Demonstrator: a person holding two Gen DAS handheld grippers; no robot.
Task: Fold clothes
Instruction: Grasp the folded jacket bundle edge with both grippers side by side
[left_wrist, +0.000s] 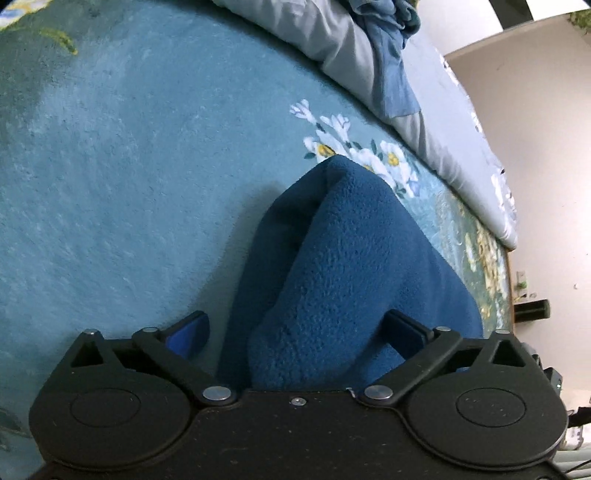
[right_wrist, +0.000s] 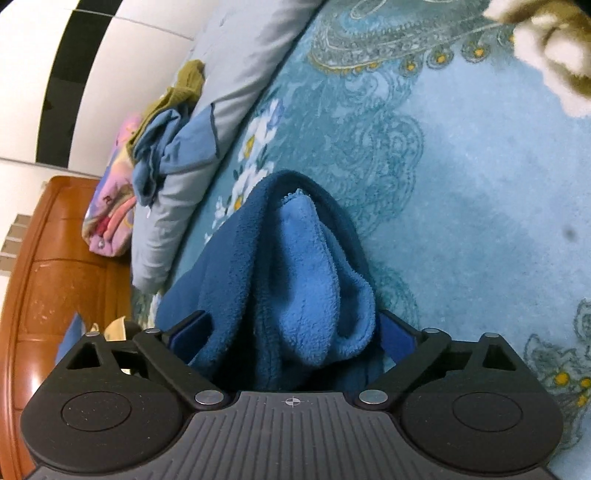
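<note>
1. Teal floral bedspread (left_wrist: 129, 166): broad bare pile ahead of both claws; grey quilt (left_wrist: 454, 147) bounds its far edge.
2. Dark blue fleece garment (left_wrist: 332, 277): bunched between each claw's fingers, draping forward.
3. Left gripper (left_wrist: 295, 332): jaws spread around fleece.
4. Right gripper (right_wrist: 291, 332): jaws spread around fleece; a firm pinch cannot be told.

Dark blue fleece (left_wrist: 332, 266) with lighter blue lining (right_wrist: 314, 273); teal carpet (left_wrist: 129, 166), white-and-yellow flower pattern (left_wrist: 354, 147); grey quilt (left_wrist: 436, 122); black tools.
</note>
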